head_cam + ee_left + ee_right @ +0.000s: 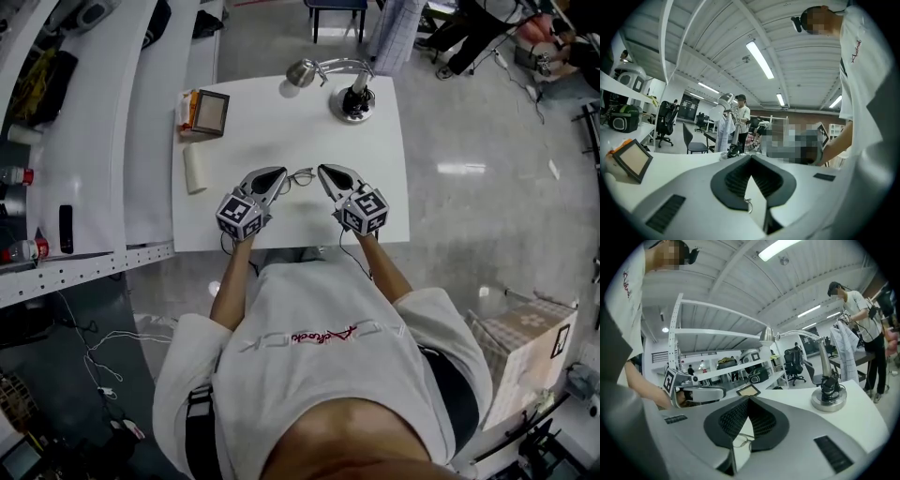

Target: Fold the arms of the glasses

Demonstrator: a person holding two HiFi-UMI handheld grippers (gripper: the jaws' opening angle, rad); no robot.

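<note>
Near edge: the front rim of the white table [281,239] runs just ahead of the person's chest, and both marker cubes hang over it.
Left gripper [284,172]: points inward and away. The jaws are drawn together, pinching a thin wire loop [747,204] of the frame low between the pads.
Right gripper [322,170]: mirrors the left. The jaws are closed on a wire rim [740,440].
Glasses [302,176]: bridge the two sets of tips over the near-middle of the table, held at both ends. Their height above the top is not readable.
Middle room: bare tabletop stretches from the glasses to the lamp, with more bare top out to the right rim.
Left side: a white roll [194,169] lies near the left edge, well apart from the left gripper. Beyond it is a framed tablet [210,112].
Far edge: the desk lamp base [354,103] stands close to the back rim, with its head [302,72] leaning left.
Surroundings: a shelf bench [94,141] runs beside the left rim, and open floor [487,187] lies to the right.
</note>
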